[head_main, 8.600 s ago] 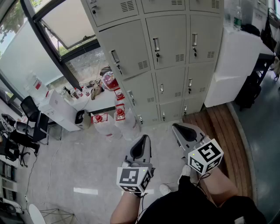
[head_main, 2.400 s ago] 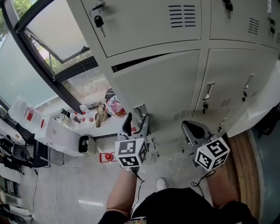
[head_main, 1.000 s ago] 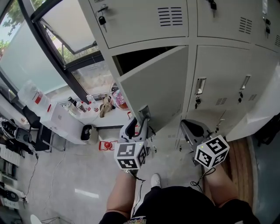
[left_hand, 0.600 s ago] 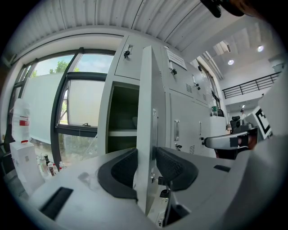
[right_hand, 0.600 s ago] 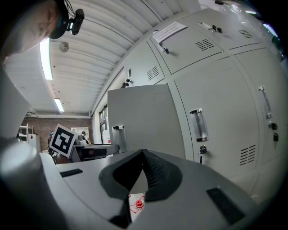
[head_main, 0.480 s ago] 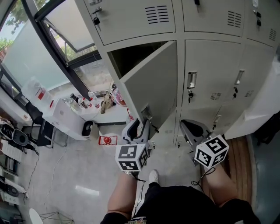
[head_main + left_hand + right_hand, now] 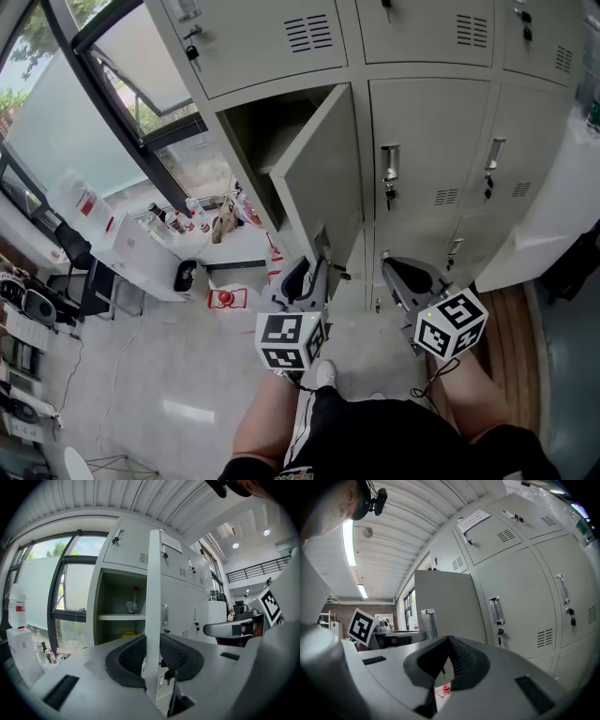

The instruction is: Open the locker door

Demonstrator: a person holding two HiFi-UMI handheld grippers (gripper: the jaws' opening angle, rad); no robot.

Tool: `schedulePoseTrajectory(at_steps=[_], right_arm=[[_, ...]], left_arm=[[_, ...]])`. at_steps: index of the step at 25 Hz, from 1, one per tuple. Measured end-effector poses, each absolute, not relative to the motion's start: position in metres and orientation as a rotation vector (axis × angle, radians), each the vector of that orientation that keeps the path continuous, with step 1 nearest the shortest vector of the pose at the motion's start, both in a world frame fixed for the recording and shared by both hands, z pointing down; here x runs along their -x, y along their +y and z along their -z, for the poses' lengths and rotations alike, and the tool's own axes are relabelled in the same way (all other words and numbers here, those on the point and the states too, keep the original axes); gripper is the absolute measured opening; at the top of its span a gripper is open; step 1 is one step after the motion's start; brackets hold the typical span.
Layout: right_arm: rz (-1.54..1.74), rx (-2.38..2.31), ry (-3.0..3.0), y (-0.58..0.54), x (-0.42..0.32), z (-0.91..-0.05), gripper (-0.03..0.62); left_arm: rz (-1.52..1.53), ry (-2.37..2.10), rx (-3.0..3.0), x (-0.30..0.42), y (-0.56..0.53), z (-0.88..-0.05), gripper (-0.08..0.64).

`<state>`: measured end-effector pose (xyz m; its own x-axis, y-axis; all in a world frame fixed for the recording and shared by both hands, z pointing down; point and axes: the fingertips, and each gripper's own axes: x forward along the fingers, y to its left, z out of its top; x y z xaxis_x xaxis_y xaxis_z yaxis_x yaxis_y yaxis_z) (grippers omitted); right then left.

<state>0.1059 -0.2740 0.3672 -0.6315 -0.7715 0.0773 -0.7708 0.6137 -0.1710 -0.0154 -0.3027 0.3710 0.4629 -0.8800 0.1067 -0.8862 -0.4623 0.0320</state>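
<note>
The locker door (image 7: 323, 173) stands swung out from the bank of grey lockers (image 7: 427, 122), just above the middle of the head view. Its inner face is turned toward the window (image 7: 112, 84) at the upper left. Behind it the open compartment (image 7: 258, 131) shows dark in the head view.

The left gripper (image 7: 309, 274) sits at the door's lower free corner, below the centre of the frame. In the left gripper view the door's thin edge (image 7: 153, 597) runs straight up the middle of the picture and passes down between the two dark pads (image 7: 126, 660). The jaws have just been closing on that edge. The pads now appear to lie against both faces of the door, though the seam is narrow and hard to read. Left of the edge, a shelf (image 7: 119, 617) in the compartment carries a few small things.

The right gripper (image 7: 405, 274) hangs at the lower right of centre, apart from the door. Its jaws are together at the tips with nothing between them. In its own view the door (image 7: 445, 602) rises behind the jaws.
</note>
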Motion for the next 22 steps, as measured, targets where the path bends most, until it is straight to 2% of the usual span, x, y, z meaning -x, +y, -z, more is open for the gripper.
schedulePoseTrajectory(at_steps=[22], right_arm=[[0.329, 1.49, 2.732, -0.239, -0.174, -0.378, 0.054]], left_arm=[[-0.146, -1.366, -2.746, -0.082, -0.276, -0.375, 0.094]])
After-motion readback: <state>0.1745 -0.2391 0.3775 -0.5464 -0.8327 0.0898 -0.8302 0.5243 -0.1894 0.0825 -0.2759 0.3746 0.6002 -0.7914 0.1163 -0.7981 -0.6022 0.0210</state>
